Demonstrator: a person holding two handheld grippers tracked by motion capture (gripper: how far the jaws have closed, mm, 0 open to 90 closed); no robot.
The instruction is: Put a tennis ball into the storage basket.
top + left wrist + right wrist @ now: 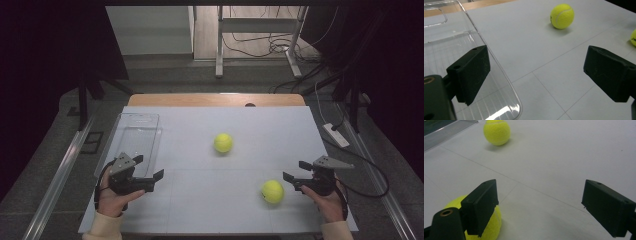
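R tongs [296,171] beside near ball [272,191], both tongs open.
Best: centre wide jaws on ball, then clear tray [131,131]; L tongs [148,167] empty.

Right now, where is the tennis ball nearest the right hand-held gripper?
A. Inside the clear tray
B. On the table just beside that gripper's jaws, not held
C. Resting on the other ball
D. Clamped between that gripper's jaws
B: the near tennis ball sits on the table just beside the open right hand-held gripper, with nothing between the jaws.
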